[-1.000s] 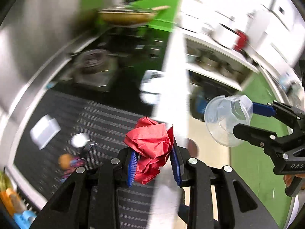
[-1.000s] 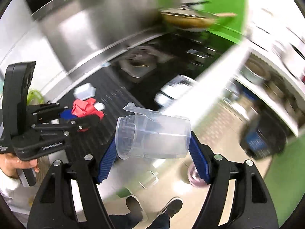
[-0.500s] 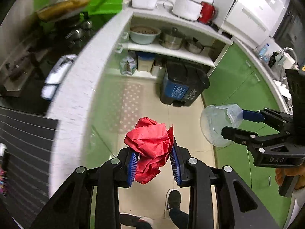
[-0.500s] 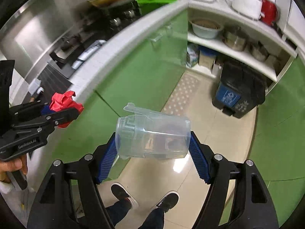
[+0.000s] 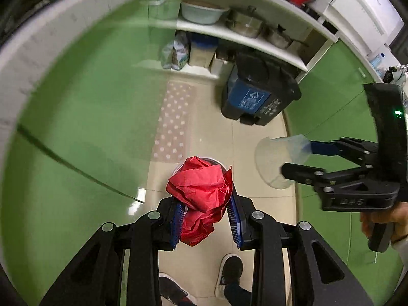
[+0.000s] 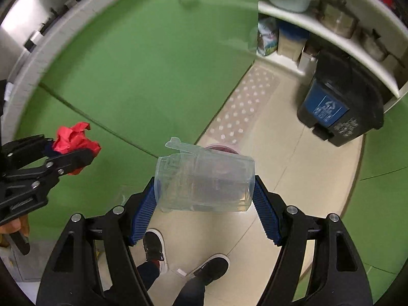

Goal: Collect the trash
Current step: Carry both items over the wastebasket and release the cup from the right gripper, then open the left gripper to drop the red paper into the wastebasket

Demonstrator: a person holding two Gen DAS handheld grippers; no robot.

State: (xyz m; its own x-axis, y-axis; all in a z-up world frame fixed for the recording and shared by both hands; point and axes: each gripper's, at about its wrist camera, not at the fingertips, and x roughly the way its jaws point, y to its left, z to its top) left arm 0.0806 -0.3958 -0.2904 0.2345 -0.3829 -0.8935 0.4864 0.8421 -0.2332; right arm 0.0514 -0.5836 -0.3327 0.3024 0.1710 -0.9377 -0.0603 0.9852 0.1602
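My left gripper is shut on a crumpled red paper ball, held above the beige floor. It also shows at the left of the right wrist view. My right gripper is shut on a clear plastic cup lying sideways between the blue pads. The cup also shows at the right of the left wrist view. A small round pinkish bin stands on the floor below, mostly hidden behind the cup and the paper.
A black and blue pedal bin, lid shut, stands by white shelves holding pots and a basin. Green cabinet fronts run along the left. A dotted floor mat lies ahead. The person's shoes are below.
Both grippers have swung away from the stove counter and tilted down toward the floor, each keeping its hold. The bins and mat have come closer.
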